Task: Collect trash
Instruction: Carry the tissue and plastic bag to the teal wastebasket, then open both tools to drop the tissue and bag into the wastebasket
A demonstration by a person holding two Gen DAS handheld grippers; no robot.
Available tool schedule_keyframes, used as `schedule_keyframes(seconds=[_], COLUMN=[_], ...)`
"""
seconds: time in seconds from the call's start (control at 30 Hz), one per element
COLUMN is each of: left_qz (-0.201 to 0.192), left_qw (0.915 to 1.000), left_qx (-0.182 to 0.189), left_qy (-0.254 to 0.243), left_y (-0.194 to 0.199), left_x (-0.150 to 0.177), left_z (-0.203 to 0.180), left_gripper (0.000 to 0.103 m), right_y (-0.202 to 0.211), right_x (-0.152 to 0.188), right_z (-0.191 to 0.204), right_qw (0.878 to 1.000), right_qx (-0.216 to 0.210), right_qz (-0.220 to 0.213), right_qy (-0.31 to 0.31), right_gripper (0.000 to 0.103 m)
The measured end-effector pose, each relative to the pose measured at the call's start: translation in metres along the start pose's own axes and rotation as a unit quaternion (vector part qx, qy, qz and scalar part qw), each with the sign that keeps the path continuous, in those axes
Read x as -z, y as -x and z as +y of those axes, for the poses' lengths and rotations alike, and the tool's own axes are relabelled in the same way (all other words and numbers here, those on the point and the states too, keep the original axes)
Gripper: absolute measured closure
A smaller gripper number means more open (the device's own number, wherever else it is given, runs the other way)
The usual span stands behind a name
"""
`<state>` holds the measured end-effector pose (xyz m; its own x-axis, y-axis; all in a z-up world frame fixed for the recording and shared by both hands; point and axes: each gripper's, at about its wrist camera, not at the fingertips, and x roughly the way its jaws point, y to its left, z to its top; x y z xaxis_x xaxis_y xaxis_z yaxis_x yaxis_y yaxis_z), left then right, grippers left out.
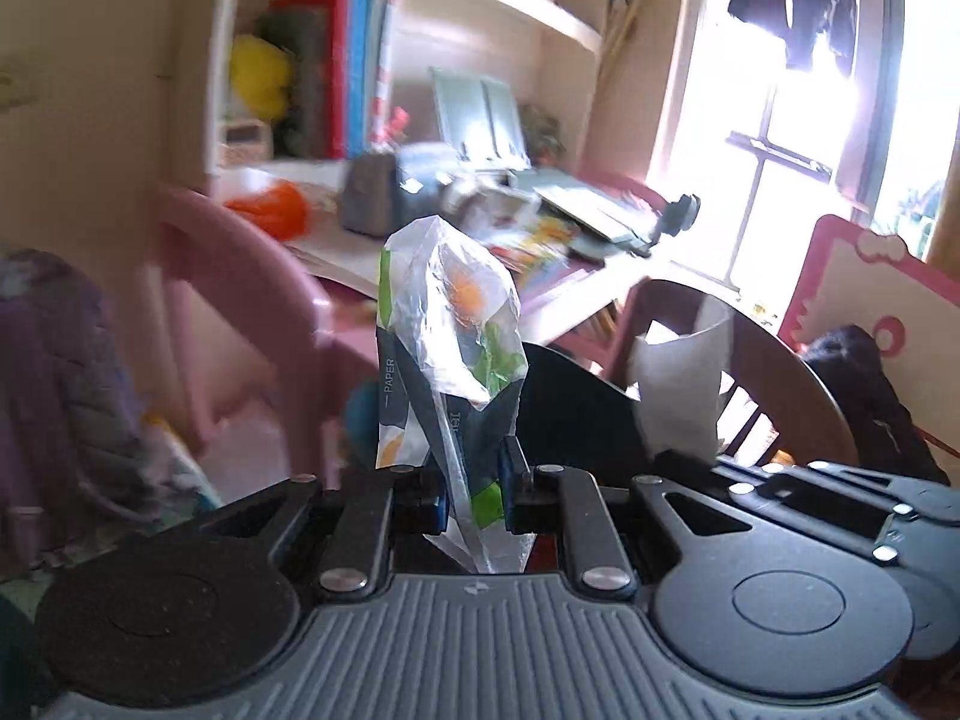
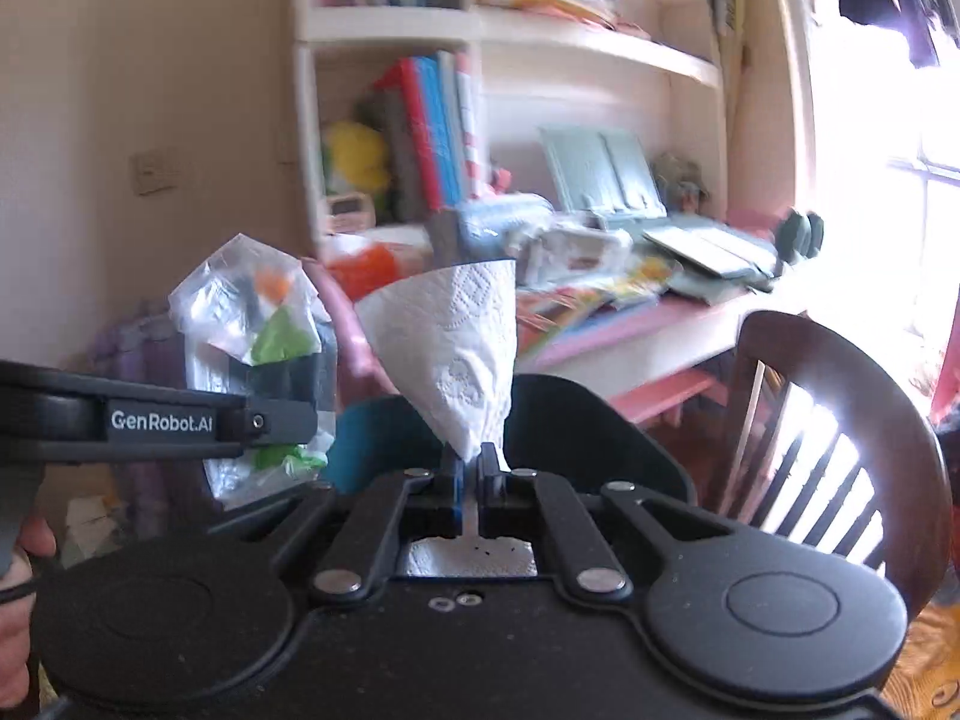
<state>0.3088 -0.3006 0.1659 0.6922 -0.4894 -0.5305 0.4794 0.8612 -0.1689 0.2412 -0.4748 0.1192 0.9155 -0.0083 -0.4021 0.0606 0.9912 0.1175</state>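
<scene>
My left gripper (image 1: 474, 480) is shut on a crumpled clear plastic wrapper (image 1: 447, 324) with orange, green and dark print, which stands up between its jaws. My right gripper (image 2: 471, 468) is shut on a white paper towel (image 2: 456, 348) that fans upward from its fingertips. From the right wrist view, the left gripper (image 2: 300, 420) shows at the left with the plastic wrapper (image 2: 258, 324) in it. The left wrist view shows the paper towel (image 1: 678, 390) at the right, above the right gripper's body. Both are held in the air in front of a cluttered desk.
A pink desk (image 2: 648, 330) with books, papers and boxes lies ahead, under white shelves (image 2: 540, 36). A dark wooden chair (image 2: 840, 420) stands at the right, a pink chair (image 1: 228, 276) at the left. A black bin rim (image 2: 576, 420) shows just beyond the fingers. A bright window (image 1: 810, 120) is at the right.
</scene>
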Motion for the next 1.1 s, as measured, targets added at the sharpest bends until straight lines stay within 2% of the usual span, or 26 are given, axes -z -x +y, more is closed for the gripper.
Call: schedule_keyframes(seconds=[0.13, 0.37, 0.43, 0.5, 0.73, 0.77, 0.83, 0.87, 0.93, 0.97, 1.0, 1.1], left_qz=[0.039, 0.099, 0.118, 0.134, 0.164, 0.163, 0.159, 0.156, 0.151, 0.146, 0.138, 0.121], left_qw=[0.9991, 0.9943, 0.9921, 0.9903, 0.9854, 0.9854, 0.9862, 0.9866, 0.9875, 0.9883, 0.9893, 0.9912], left_qx=[0.009, -0.017, -0.023, -0.013, -0.018, -0.017, -0.009, -0.008, -0.011, -0.011, -0.016, -0.014], left_qy=[-0.014, -0.035, -0.035, -0.035, -0.043, -0.045, -0.046, -0.046, -0.043, -0.043, -0.046, -0.051], left_y=[-0.049, -0.107, -0.118, -0.126, -0.137, -0.135, -0.132, -0.131, -0.126, -0.123, -0.12, -0.109], left_x=[-0.009, -0.005, -0.003, -0.001, 0.009, 0.009, 0.009, 0.009, 0.008, 0.009, 0.008, 0.008], left_z=[-0.021, -0.022, -0.016, -0.012, -0.01, -0.01, -0.01, -0.011, -0.011, -0.011, -0.012, -0.012], left_gripper=[0.087, 0.087, 0.087, 0.087, 0.086, 0.082, 0.077, 0.073, 0.059, 0.044, 0.037, 0.034], right_y=[-0.022, -0.059, -0.066, -0.072, -0.077, -0.076, -0.075, -0.074, -0.072, -0.071, -0.069, -0.057], right_x=[0.001, 0.01, 0.013, 0.015, 0.023, 0.024, 0.024, 0.024, 0.024, 0.023, 0.022, 0.02], right_z=[-0.02, -0.032, -0.032, -0.035, -0.038, -0.038, -0.038, -0.037, -0.036, -0.037, -0.038, -0.041], right_qw=[1.0, 0.997, 0.997, 0.996, 0.994, 0.994, 0.993, 0.994, 0.994, 0.994, 0.994, 0.995], right_qx=[0.007, -0.001, 0.001, -0.008, 0.0, 0.0, 0.0, 0.003, 0.009, 0.011, 0.013, 0.011], right_qz=[0.027, 0.065, 0.073, 0.085, 0.107, 0.107, 0.11, 0.107, 0.105, 0.105, 0.102, 0.09], right_qy=[0.004, 0.035, 0.033, 0.023, 0.028, 0.027, 0.031, 0.036, 0.041, 0.038, 0.035, 0.029], right_gripper=[0.1, 0.1, 0.095, 0.09, 0.085, 0.083, 0.067, 0.064, 0.057, 0.055, 0.054, 0.051])
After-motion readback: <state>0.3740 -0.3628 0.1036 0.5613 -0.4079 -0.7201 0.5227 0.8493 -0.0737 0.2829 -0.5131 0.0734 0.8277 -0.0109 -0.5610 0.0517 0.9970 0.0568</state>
